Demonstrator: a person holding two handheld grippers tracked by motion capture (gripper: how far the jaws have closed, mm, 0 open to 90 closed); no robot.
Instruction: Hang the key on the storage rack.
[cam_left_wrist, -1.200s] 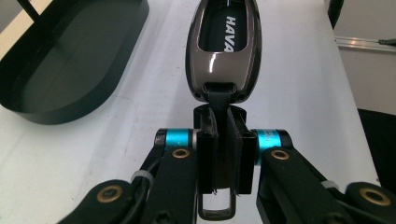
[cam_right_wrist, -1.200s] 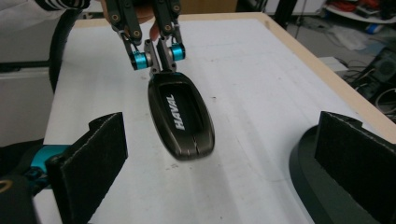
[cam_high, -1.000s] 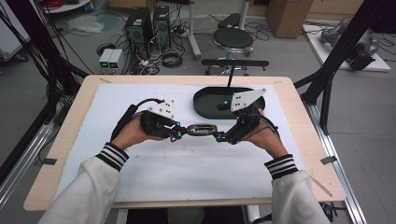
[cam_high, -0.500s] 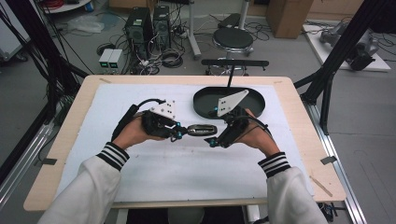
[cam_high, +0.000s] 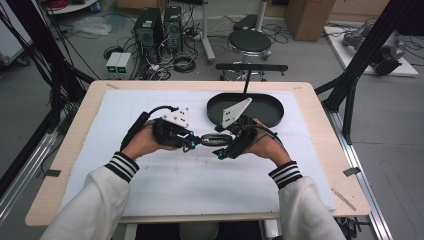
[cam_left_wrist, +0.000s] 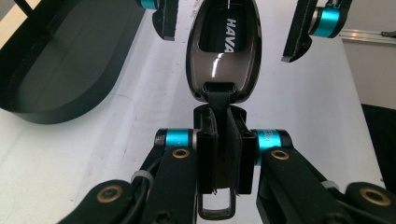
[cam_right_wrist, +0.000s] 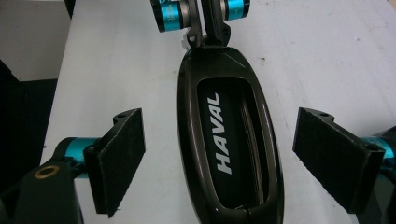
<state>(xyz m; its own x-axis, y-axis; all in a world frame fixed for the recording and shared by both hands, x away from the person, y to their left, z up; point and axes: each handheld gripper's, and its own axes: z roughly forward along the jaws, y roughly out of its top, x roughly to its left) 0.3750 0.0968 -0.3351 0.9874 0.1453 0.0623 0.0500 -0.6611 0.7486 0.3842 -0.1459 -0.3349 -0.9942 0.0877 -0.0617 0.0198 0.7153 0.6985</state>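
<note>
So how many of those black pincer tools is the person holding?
2. The left gripper is clamped on the strap end of a dark key case. The right gripper has been closing its jaws around the case's other end, pads not yet touching.

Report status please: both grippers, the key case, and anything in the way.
Left gripper shut on key case strap. Right gripper closing around key case, pads not touching. Black tray beside, not in the way.

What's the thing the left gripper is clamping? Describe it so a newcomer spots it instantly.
Start at the white mat on the table, in front of the black oval tray. Between the two hands sits a key fob case, glossy dark brown, oval, lettered HAVAL in white, pinched at its strap end by the left gripper.
</note>
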